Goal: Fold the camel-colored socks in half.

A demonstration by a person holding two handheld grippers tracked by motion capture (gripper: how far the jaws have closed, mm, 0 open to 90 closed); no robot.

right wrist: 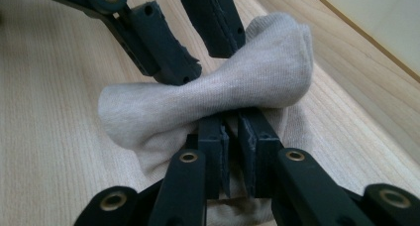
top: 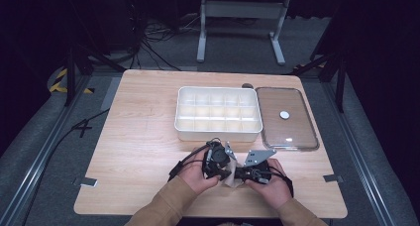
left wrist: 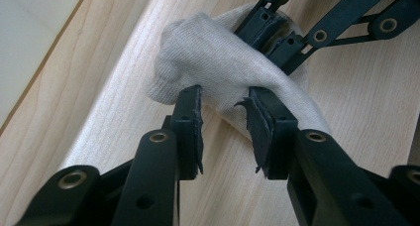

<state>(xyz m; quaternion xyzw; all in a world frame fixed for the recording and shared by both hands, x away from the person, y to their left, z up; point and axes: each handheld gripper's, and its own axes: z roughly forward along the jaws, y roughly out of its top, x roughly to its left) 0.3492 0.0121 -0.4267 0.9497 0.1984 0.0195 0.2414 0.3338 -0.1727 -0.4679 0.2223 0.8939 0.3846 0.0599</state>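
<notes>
High view: the sock (top: 233,177) lies on the wooden table (top: 138,137) near the front edge, between the left gripper (top: 224,173) and the right gripper (top: 238,173), whose jaw tips meet over it; the white divided organizer box (top: 218,132) stands beyond, with its clear lid (top: 286,118) just beside it on the right. Left gripper view: the left gripper (left wrist: 225,118) has its jaws partly apart, the tips touching the near fold of the beige sock (left wrist: 218,62) without clamping it; the right gripper's jaws enter from the top and bear on the far side of the fabric. Right gripper view: the right gripper (right wrist: 232,137) has its jaws nearly together, pinching a fold of the sock (right wrist: 218,97) so that the fabric waists at the grip. The bundle's long axis runs crosswise to these jaws, with the bulkier end up and to the right and the flatter end down and to the left. Judged step: folding or rolling the sock into a compact bundle, before any transfer to the box. The next move likely calls for the left jaws to take a firm hold on the loose fold while the right grip is maintained, so the bundle does not spring open
</notes>
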